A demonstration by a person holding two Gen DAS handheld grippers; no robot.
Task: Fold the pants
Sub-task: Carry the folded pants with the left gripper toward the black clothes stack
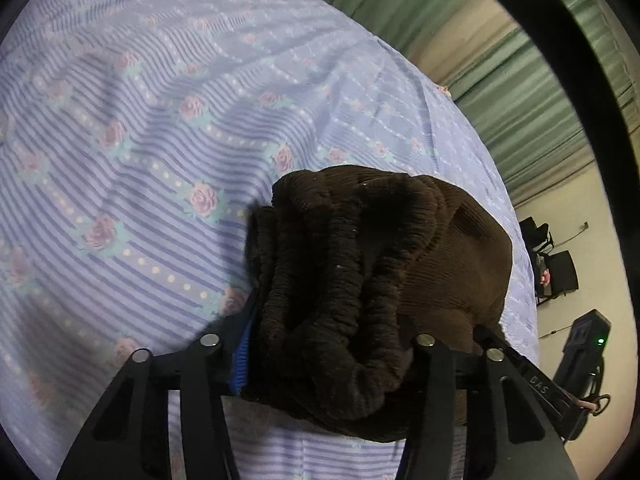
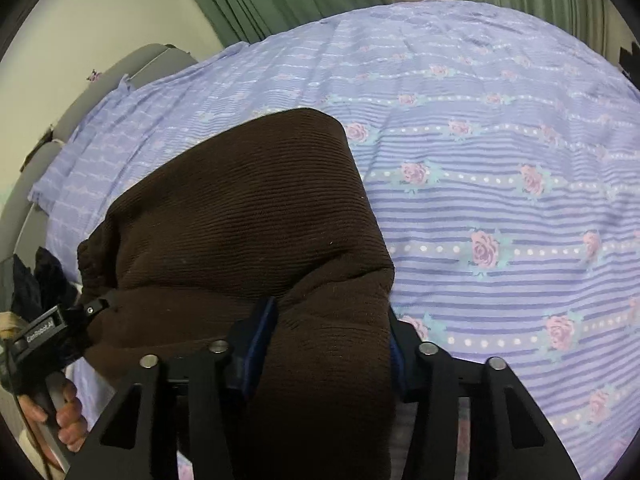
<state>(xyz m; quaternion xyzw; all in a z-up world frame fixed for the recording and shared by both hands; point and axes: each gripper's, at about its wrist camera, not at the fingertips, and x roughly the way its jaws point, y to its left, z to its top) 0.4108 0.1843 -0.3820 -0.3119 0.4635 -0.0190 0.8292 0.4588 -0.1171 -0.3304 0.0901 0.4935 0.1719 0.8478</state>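
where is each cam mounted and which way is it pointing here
Left wrist: sits on the left gripper, looking along its fingers at the bunched brown pants clamped between them, over the floral bedsheet, with green curtains behind.
Right wrist: sits on the right gripper, looking at a smoother fold of the same pants; the other gripper and the person's hand show at lower left.
Shared: pants, bedsheet, curtains.

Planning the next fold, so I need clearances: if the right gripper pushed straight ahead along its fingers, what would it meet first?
The right gripper is already shut on the brown pants; beyond their draped edge likely comes the floral bedsheet, though depth is unclear.
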